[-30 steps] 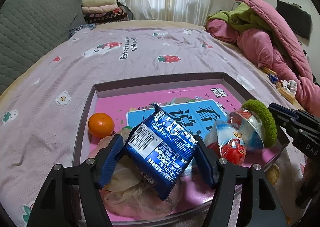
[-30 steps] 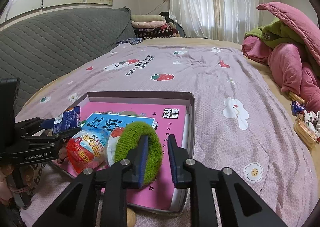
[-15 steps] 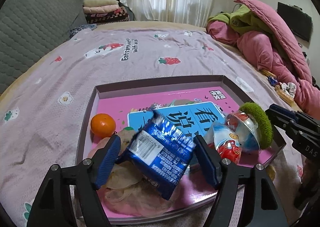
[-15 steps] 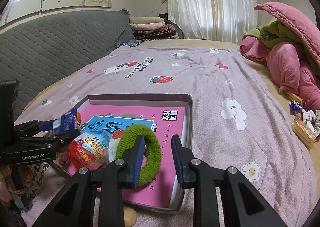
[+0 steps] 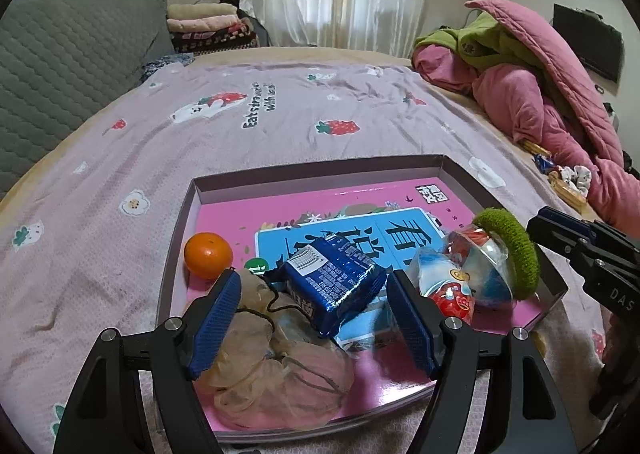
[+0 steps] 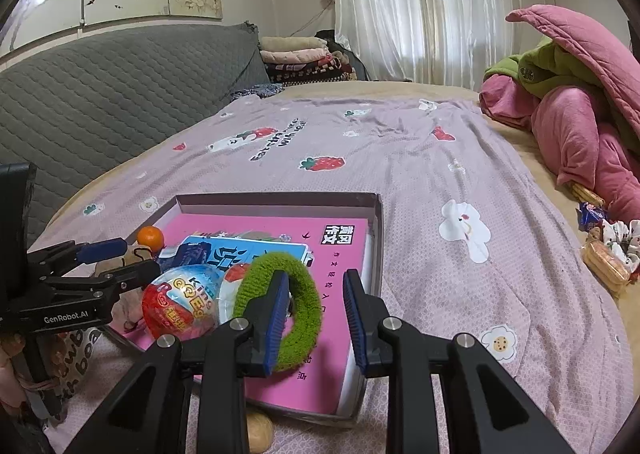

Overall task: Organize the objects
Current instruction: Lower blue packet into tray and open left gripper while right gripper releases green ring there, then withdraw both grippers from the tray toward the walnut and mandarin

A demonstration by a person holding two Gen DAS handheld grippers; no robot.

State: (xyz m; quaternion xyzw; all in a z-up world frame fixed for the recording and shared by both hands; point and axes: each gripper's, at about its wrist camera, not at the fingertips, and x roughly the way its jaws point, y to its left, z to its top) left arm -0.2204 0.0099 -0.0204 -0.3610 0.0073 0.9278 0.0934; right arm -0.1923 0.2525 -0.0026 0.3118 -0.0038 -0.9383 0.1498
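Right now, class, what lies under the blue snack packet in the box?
Under the blue snack packet lie a beige mesh pouch and the pink book's blue panel. What the packet itself covers cannot be seen.

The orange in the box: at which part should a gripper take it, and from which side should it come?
Grip the orange across its widest middle, coming from above. It is round, so any width fits. The box wall stands close on its left and the mesh pouch lies just in front, so a sideways approach looks blocked.
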